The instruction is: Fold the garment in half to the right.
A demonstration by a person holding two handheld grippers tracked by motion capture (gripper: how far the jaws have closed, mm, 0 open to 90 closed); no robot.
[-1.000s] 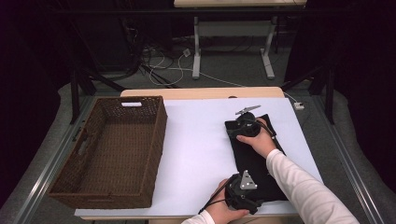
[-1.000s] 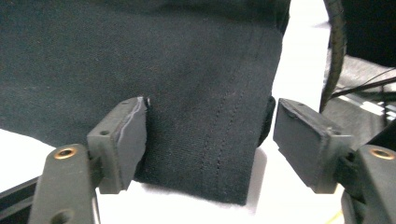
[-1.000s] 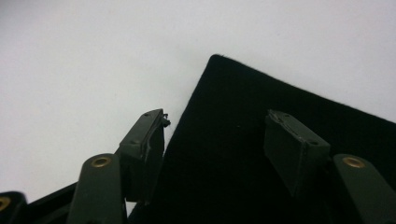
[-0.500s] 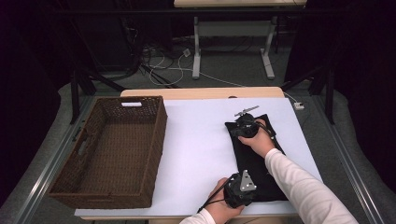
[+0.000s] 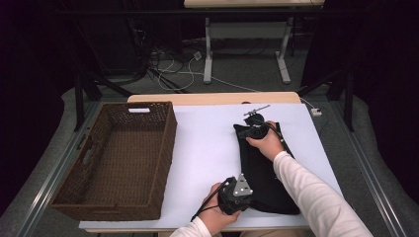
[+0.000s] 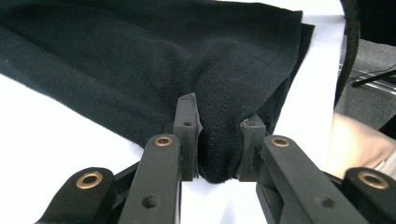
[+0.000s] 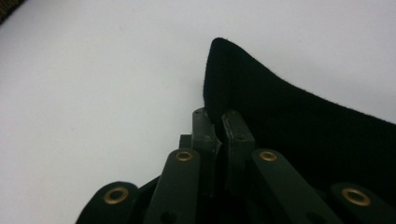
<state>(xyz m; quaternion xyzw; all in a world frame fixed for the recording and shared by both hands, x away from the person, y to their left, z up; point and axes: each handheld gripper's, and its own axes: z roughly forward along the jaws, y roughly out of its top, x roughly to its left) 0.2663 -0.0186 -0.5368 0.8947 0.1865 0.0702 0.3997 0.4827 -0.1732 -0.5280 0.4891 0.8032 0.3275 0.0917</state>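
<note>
Your left hand (image 5: 213, 213) comes in at the near edge of the bench (image 5: 207, 148), wrapped around the left gripper (image 5: 236, 193), whose grey three-cornered plate faces up and whose cable loops back toward your wrist. Its jaws have just been closing and now pinch a thick bunched fold of the black cloth (image 6: 224, 93) between their pads. Your right arm, in a white sleeve (image 5: 316, 197), stretches diagonally from the bench's near right corner toward its far side. Your right hand (image 5: 267, 143) grips the right gripper (image 5: 254, 126), whose jaws stand almost together, clamped on a thin edge of the cloth.
</note>
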